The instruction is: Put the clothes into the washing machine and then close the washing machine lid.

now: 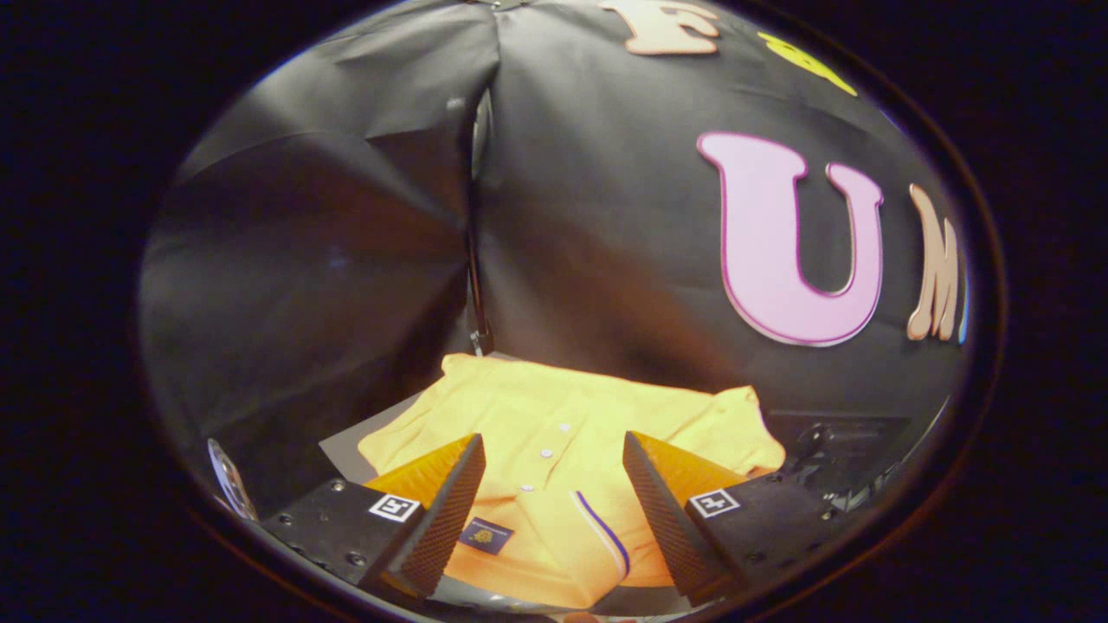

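Gripper: the gripper (554, 510) hangs over the shirt with its jaws wide apart, gripping nothing; both fingers (450, 510) stand clear above the cloth.
Shirt: an orange polo shirt (554, 415) lies spread flat on the tabletop, its button placket running up between the fingers, with a small dark patch (486, 536) just beside the left finger and a purple stripe (606, 529) nearer the right finger.
Shirt edges: the far hem reaches almost to the wall; the left edge falls short of the tabletop's grey margin; the right sleeve (744, 433) bunches up and ends near dark hardware.
Open room: a bare grey strip of tabletop (346, 446) lies left of the shirt; the span between the fingers is open down to the cloth.
Wall: black cloth wall (606, 216) rises close behind the shirt, with a vertical seam (474, 260) meeting the tabletop at the shirt's far corner.
Hidden or unclear: the fingers cover parts of the shirt's near sides; the dark hardware (831, 459) beyond the right finger is too dim to identify; a small shiny object (227, 476) left of the left finger is cut off and unclear.
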Demonstrator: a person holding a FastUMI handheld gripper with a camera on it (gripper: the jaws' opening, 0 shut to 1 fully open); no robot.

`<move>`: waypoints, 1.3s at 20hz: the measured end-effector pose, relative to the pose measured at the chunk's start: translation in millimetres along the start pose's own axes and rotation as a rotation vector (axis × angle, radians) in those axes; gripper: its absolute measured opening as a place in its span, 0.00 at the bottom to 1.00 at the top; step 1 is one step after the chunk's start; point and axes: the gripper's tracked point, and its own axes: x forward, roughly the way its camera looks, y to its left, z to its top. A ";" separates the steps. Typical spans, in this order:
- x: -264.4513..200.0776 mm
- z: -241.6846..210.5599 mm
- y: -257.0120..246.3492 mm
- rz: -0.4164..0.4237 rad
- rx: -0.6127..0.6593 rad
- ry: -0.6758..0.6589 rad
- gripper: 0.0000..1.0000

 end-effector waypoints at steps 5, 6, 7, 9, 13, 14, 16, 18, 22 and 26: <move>36.7 -29.4 -13.7 -0.046 -0.031 0.182 0.98; 41.2 -33.6 -14.7 -0.056 -0.035 0.199 0.98; 44.2 -40.8 -15.2 -0.058 -0.042 0.225 0.98; 47.7 -46.5 -8.6 -0.026 -0.008 0.255 0.98; 49.5 -47.2 -4.8 0.005 -0.006 0.256 0.90; 48.7 -45.5 -2.8 0.011 -0.005 0.249 0.84; 51.3 -44.6 3.2 0.029 -0.008 0.246 0.61; 51.1 -42.0 5.7 0.039 -0.014 0.235 0.35; 47.0 -46.6 2.1 0.033 -0.020 0.216 0.02; 27.9 -45.7 -16.9 -0.039 -0.074 0.171 0.01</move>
